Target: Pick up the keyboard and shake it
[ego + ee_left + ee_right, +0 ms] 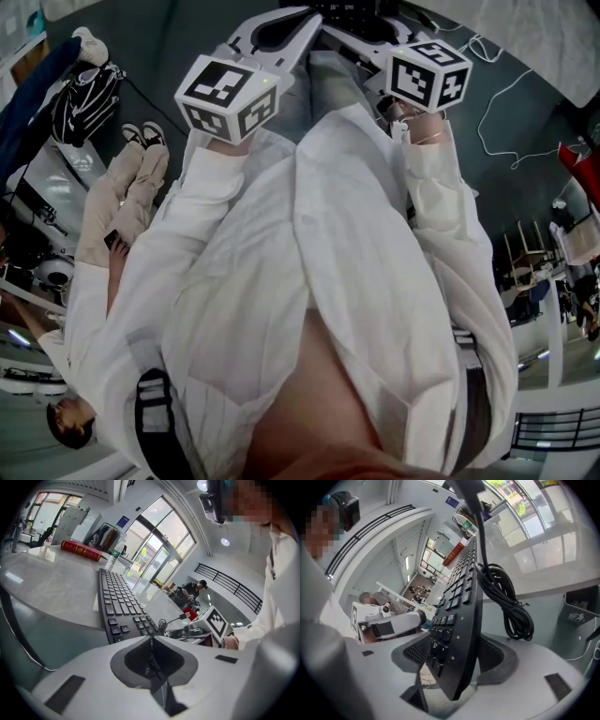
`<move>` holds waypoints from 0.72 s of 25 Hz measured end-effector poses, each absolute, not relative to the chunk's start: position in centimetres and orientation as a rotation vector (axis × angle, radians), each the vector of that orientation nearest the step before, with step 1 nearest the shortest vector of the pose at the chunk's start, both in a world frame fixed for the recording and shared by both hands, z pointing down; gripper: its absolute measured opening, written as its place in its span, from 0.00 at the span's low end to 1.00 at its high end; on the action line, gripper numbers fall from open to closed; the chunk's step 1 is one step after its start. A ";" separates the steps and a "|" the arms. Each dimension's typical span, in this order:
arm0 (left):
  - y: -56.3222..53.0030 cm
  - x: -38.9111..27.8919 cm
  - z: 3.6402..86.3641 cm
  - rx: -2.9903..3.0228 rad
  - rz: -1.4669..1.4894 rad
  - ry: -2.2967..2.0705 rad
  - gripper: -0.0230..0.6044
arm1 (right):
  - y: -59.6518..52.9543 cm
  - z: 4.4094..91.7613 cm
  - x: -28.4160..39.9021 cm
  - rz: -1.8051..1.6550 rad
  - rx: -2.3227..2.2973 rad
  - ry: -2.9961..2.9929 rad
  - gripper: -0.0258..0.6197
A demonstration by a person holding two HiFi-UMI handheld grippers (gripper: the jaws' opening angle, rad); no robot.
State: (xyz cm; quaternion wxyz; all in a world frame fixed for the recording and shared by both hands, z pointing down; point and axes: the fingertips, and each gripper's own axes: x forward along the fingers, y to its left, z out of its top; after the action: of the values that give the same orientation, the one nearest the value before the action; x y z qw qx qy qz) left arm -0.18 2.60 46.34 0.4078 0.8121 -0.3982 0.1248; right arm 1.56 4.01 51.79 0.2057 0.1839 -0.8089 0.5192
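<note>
A black keyboard (461,588) hangs in the air, tilted on edge, with my right gripper (454,667) shut on its near end. Its coiled black cable (508,606) dangles beside it. In the left gripper view the keyboard (119,604) stretches away from my left gripper (151,660), whose jaws are pressed together on its near corner. The head view shows only a dark strip of the keyboard (352,9) at the top edge, beyond both marker cubes (225,94).
A grey marble table (51,583) lies under the keyboard, with a red box (80,550) and a water bottle (115,555) at its far end. A seated person (122,206) and a backpack (84,98) are to the left. A white cable (506,103) trails on the floor.
</note>
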 end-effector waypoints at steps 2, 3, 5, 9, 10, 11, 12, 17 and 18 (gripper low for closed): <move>2.5 -0.2 46.3 2.049 0.316 -1.005 0.08 | 4.0 51.8 1.4 1.458 0.502 -2.255 0.47; 2.5 -0.2 46.3 2.049 0.316 -1.006 0.08 | 4.1 51.8 1.3 1.456 0.490 -2.258 0.47; 2.4 -0.4 46.2 2.047 0.317 -1.009 0.08 | 4.4 51.7 1.0 1.430 0.452 -2.266 0.47; 2.1 -0.6 46.3 2.044 0.317 -1.014 0.08 | 4.6 51.8 0.7 1.422 0.398 -2.271 0.47; 2.0 -0.6 46.4 2.044 0.316 -1.015 0.08 | 4.6 51.9 0.7 1.428 0.389 -2.271 0.47; 2.0 -0.6 46.4 2.044 0.315 -1.017 0.08 | 4.6 52.0 0.7 1.432 0.380 -2.272 0.47; 1.9 -0.6 46.5 2.044 0.315 -1.018 0.08 | 4.6 52.1 0.7 1.433 0.370 -2.274 0.47; 1.3 -0.8 46.4 2.036 0.315 -1.034 0.08 | 4.7 52.1 0.4 1.417 0.309 -2.286 0.47; 1.2 -0.8 46.5 2.033 0.315 -1.038 0.08 | 4.7 52.1 0.4 1.418 0.304 -2.285 0.47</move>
State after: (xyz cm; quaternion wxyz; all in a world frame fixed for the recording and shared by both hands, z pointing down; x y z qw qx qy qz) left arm -0.78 1.17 46.45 0.4064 0.8061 -0.4115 0.1250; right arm 0.38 4.73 52.12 0.2161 0.1098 -0.8243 0.5116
